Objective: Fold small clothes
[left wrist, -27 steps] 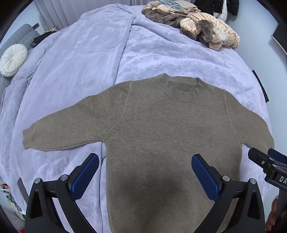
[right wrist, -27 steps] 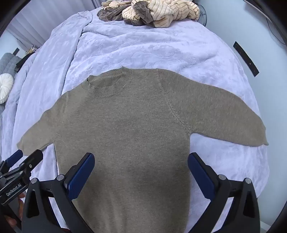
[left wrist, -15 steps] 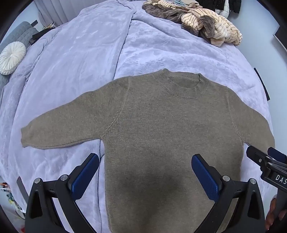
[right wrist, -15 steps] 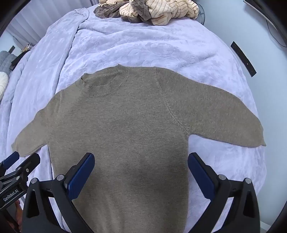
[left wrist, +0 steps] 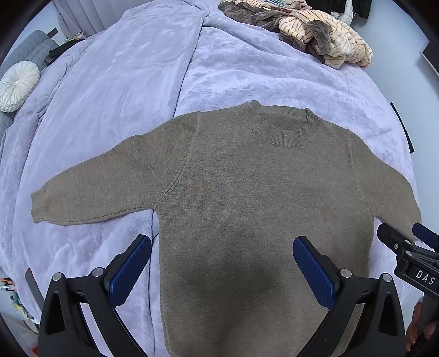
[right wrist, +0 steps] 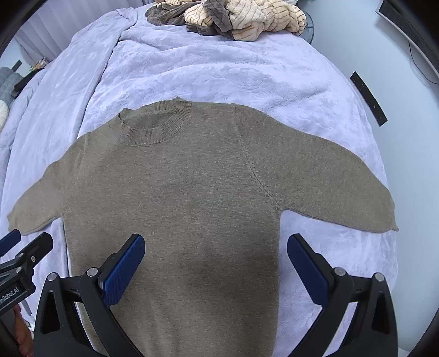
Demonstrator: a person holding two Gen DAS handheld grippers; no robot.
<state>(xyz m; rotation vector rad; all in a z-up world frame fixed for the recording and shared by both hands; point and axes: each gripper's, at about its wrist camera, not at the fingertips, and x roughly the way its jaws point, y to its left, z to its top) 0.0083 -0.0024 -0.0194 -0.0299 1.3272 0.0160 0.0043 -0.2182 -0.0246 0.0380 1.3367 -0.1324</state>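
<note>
An olive-brown knit sweater (left wrist: 247, 197) (right wrist: 178, 197) lies flat, front up, on a lavender blanket, both sleeves spread out sideways and the ribbed collar (left wrist: 279, 126) pointing away from me. My left gripper (left wrist: 222, 263) hovers above the sweater's lower left part, jaws wide open, nothing between them. My right gripper (right wrist: 216, 261) hangs over the lower right part, likewise open and empty. Each gripper shows at the edge of the other's view. The hem is hidden below the frames.
The lavender blanket (left wrist: 123, 82) covers the whole bed. A heap of beige striped and brown clothes (left wrist: 315, 30) (right wrist: 236, 16) lies at the far end. A round white cushion (left wrist: 17, 85) rests on a grey seat at the left. A dark strip (right wrist: 369, 98) lies off the bed's right side.
Both grippers have drifted forward over the sweater and stayed open, so the far clothes heap sits higher in both views. The sweater itself has not moved.
</note>
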